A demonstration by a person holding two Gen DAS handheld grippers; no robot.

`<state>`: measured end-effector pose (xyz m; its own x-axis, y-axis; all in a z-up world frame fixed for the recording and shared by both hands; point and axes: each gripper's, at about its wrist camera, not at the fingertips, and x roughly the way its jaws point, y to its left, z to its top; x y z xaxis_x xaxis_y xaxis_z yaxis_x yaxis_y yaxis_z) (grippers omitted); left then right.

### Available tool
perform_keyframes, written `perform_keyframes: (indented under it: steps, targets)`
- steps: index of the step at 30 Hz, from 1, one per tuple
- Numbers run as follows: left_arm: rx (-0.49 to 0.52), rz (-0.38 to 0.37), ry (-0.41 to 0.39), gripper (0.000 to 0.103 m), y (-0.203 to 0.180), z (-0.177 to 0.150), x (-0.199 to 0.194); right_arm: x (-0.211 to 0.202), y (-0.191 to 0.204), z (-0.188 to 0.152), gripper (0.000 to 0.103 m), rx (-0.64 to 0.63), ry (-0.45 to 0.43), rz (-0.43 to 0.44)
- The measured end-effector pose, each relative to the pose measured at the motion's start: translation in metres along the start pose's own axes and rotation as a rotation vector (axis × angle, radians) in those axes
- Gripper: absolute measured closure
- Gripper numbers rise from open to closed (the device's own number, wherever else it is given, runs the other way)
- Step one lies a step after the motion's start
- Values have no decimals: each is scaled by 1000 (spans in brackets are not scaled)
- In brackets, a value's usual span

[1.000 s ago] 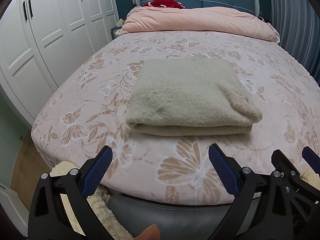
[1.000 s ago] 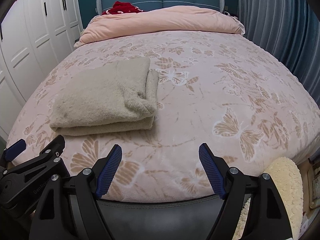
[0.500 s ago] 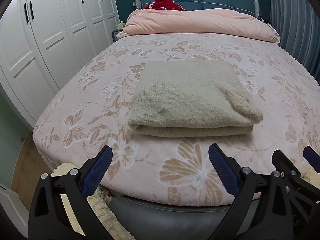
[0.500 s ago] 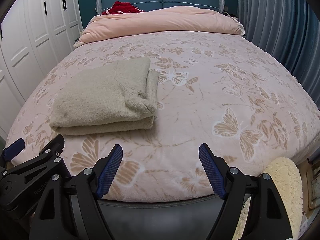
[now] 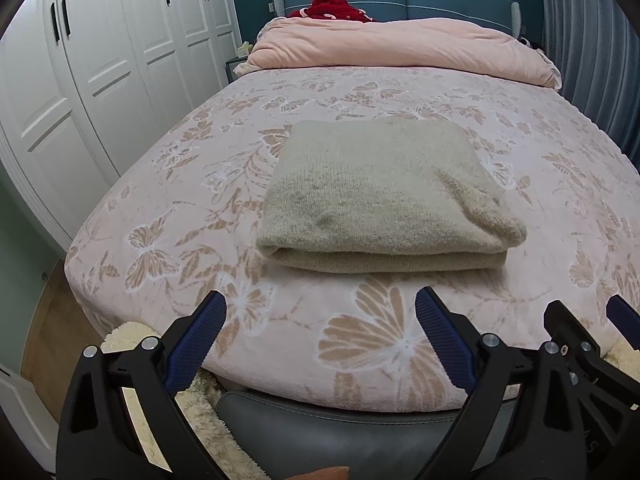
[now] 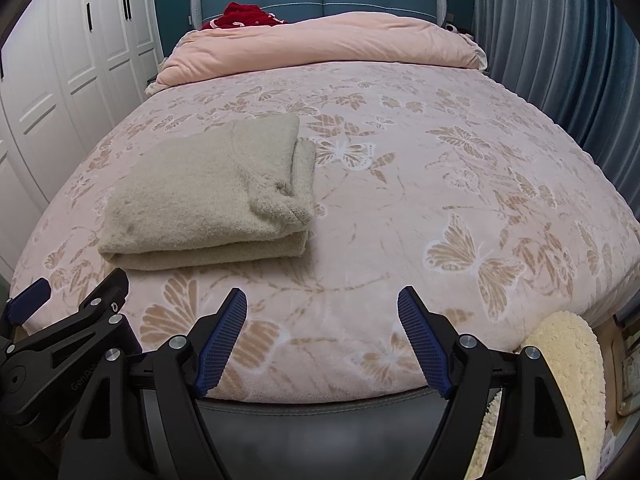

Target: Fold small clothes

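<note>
A beige knitted sweater (image 5: 380, 196) lies folded into a thick rectangle on the pink butterfly-print bed (image 5: 200, 184). It also shows at the left in the right wrist view (image 6: 208, 196). My left gripper (image 5: 320, 324) is open and empty, held above the foot edge of the bed, short of the sweater. My right gripper (image 6: 322, 328) is open and empty, to the right of the sweater and short of it. The right gripper's fingers (image 5: 576, 344) show at the right edge of the left wrist view; the left gripper's fingers (image 6: 80, 312) show at the left of the right wrist view.
A rolled pink duvet (image 5: 400, 46) and a red garment (image 5: 332, 6) lie at the blue headboard. White wardrobes (image 5: 100, 60) stand on the left, grey curtains (image 6: 560, 60) on the right. A cream fluffy rug (image 6: 568, 368) and the grey bed frame (image 5: 340, 420) lie below.
Both grippers have drawn back very slightly from the bed; the sweater has not moved and both stay open.
</note>
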<state>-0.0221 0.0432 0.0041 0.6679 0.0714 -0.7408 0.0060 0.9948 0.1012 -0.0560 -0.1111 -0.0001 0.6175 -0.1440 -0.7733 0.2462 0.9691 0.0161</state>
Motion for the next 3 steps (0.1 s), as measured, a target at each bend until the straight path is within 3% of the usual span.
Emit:
perform_keyframes:
  steps: [3]
  targets:
    - [10, -9, -3, 15, -2, 0, 0, 0, 0, 0, 27, 0, 3, -2]
